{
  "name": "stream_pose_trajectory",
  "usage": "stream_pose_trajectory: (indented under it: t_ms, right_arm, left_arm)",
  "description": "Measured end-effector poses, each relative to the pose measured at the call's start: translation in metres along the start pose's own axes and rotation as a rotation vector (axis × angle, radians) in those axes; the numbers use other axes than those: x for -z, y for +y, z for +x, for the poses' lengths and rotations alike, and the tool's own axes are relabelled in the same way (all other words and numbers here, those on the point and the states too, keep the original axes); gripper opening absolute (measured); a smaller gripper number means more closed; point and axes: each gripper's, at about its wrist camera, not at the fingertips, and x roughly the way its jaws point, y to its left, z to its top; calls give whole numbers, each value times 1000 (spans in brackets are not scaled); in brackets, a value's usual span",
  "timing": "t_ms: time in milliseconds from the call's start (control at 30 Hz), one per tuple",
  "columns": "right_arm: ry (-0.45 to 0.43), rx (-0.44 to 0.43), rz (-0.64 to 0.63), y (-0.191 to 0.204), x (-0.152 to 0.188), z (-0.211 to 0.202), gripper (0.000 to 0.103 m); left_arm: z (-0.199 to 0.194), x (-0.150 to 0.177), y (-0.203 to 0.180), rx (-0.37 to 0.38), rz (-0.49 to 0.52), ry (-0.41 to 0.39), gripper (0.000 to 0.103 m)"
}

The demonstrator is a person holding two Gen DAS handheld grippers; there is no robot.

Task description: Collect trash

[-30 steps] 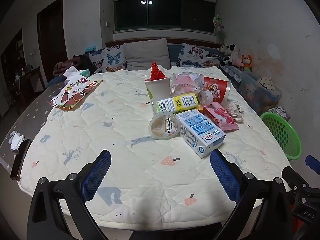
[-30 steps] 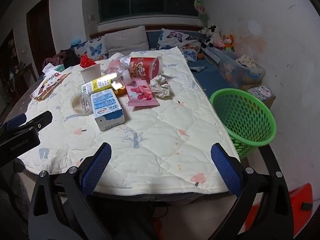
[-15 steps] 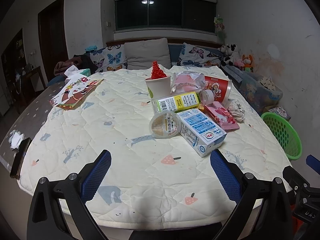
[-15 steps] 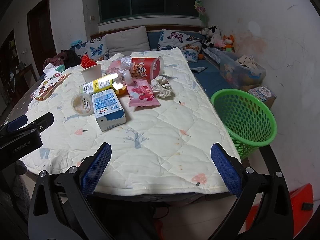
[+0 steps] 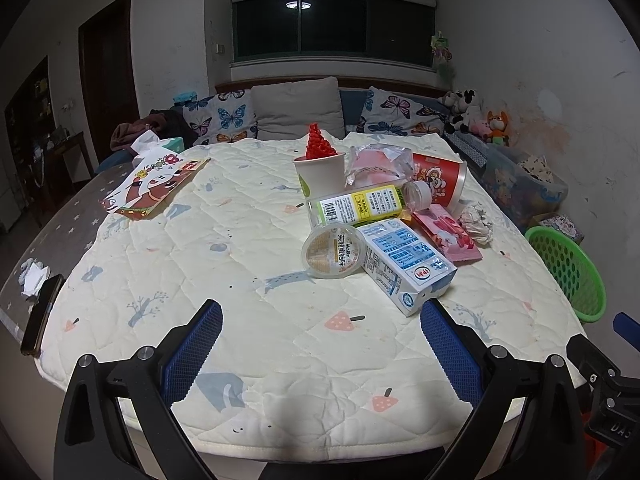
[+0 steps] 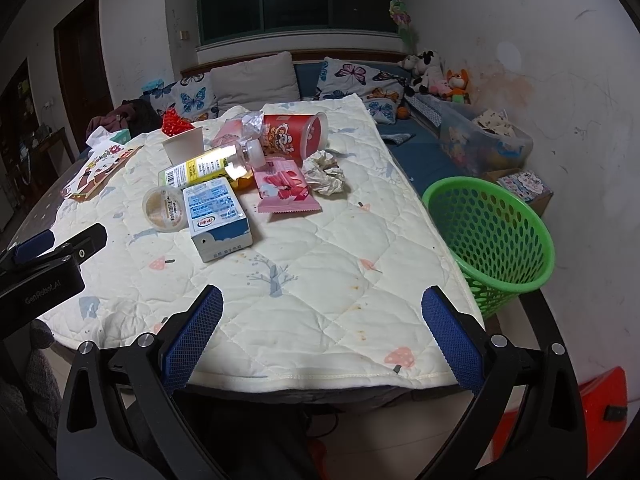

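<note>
Two hand-held grippers, left [image 5: 320,344] and right [image 6: 322,340], are spread wide, holding nothing; grabbing the milk box [image 6: 218,216] carelessly might knock the cup [image 6: 166,208] away.

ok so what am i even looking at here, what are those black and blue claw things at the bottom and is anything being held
Those are two hand-held grippers that a person carries, one per hand; there is no robot arm. Each has a wide-angle camera looking forward between its two blue-padded fingers.

One picture is from the left hand-held gripper, the other from the right hand-held gripper. Both are open and hold nothing.

On the quilted table cover lies a cluster of trash: a milk carton, a round plastic tub, a bottle lying on its side, a pink wrapper, crumpled paper and a tipped red cup. A green basket stands beside the table.
</note>
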Motion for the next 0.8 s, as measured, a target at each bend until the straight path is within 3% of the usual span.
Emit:
stream_pose_trajectory:
  t_ms: [800]
  right_arm:
    - [9, -10, 1, -2, -2, 9, 99]
  left_arm:
    - [4, -1, 3, -4, 0, -1, 96]
